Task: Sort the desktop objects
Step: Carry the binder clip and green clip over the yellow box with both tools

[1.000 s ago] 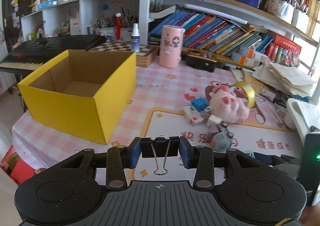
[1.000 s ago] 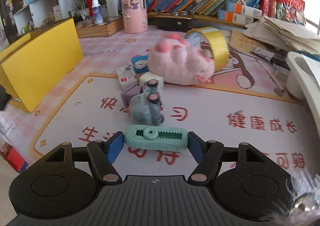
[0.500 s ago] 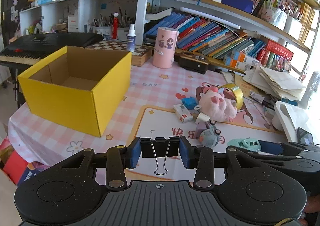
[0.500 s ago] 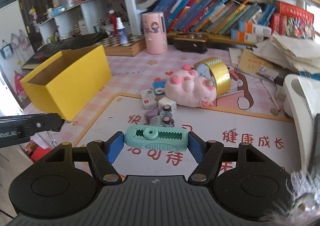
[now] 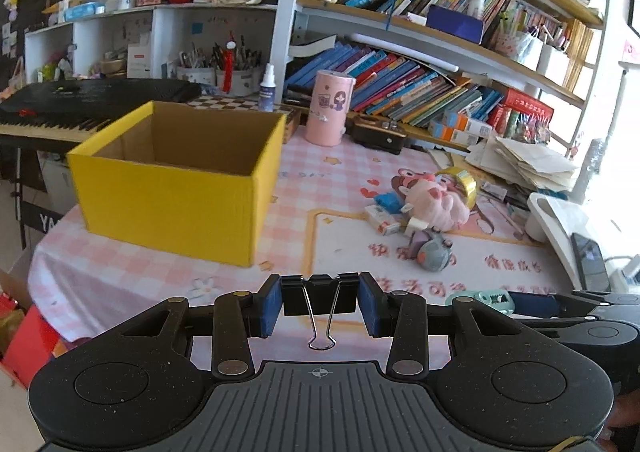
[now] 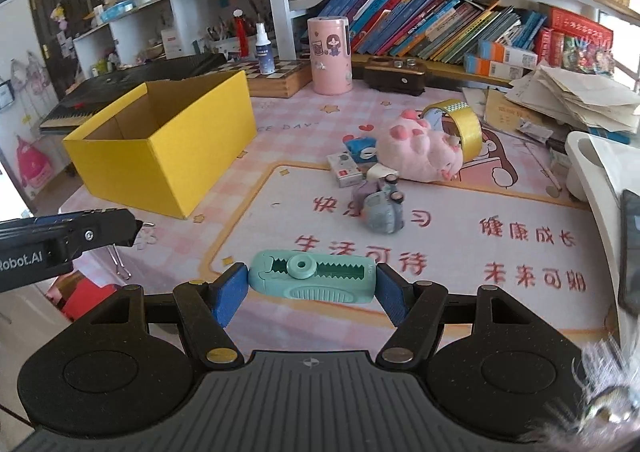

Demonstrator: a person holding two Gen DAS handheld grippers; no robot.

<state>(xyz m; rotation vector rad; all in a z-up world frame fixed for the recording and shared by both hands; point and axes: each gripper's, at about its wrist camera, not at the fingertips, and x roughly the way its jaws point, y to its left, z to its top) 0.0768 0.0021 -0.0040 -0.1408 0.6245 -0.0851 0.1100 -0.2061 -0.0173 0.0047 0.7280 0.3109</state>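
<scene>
Both loads are picked up and are being carried, by my reading, to the open yellow cardboard box [image 5: 176,188] at the far left of the table [image 6: 280,124]. The left gripper [image 5: 320,306] has its jaws clamped on a black metal binder clip [image 5: 319,294], wire handles hanging toward the camera. The right gripper [image 6: 312,284] has its jaws clamped end to end on a mint-green plastic correction-tape dispenser [image 6: 312,278]. Both hang above the near edge of the table, short of the box. Next, each must travel over the box's rim before its jaws part. The box seems empty, though its floor is partly hidden. A pink plush toy [image 6: 420,152], a yellow tape roll [image 6: 464,124] and small items wait at the right.
</scene>
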